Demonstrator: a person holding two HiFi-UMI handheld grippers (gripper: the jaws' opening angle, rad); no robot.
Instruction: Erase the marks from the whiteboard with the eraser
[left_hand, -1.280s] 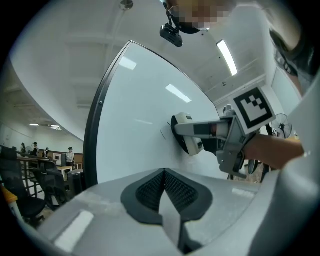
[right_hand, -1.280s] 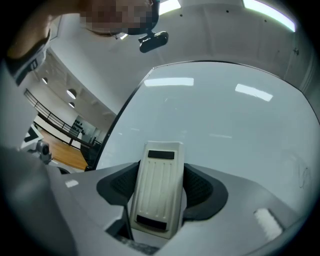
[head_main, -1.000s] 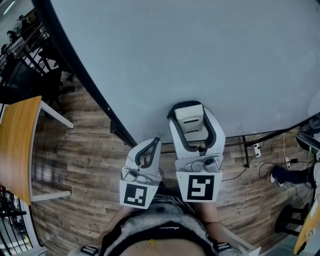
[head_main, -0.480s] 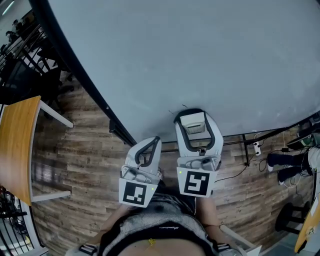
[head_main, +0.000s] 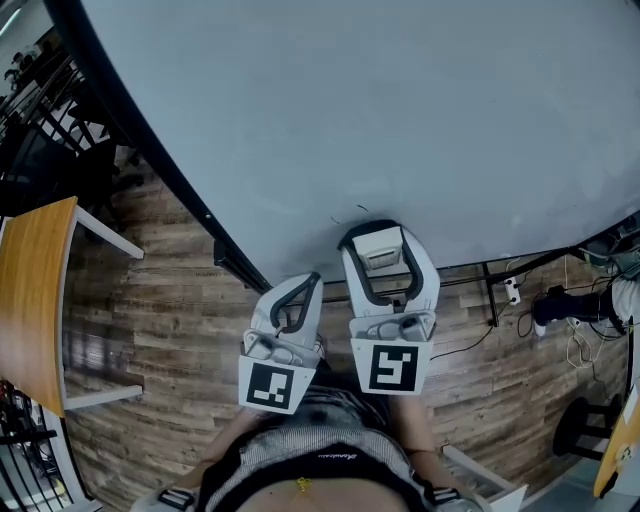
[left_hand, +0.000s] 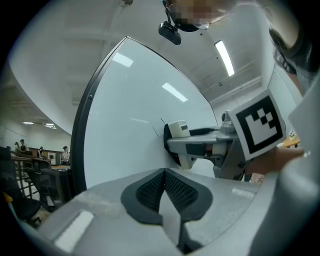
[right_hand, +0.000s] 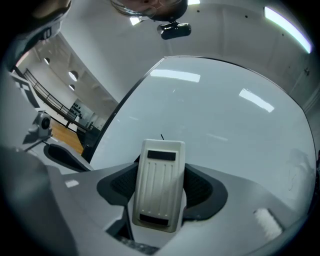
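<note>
1. Cream plastic, ribbed down its back and with a dark label strip near each end, the eraser (right_hand: 159, 185) sits clamped between the jaws of the right hand-held gripper (head_main: 388, 268). Any print on the strips is too small to read.
2. The eraser's dark underside meets the pale whiteboard (head_main: 400, 120) low on the board, close to its black-framed lower edge, as seen from the left gripper view.
3. Two short dark marks (head_main: 347, 214) lie uncovered on the board just beyond the eraser's far end and slightly to its left. One thin stroke shows right above the eraser's top edge in the right gripper view.
4. The left hand-held gripper (left_hand: 164, 186) has its textured jaws pressed together with nothing between them. It hangs just beside the right one and a little lower, off the board and over the wood-plank floor (head_main: 160, 300).
5. The only clear graphics are black-and-white square patterns on the left marker cube (head_main: 270, 388) and the right marker cube (head_main: 393, 368), both facing the head camera.
6. A line of lettering on the person's clothing (head_main: 335, 457) at the bottom of the head view is too small to read.
</note>
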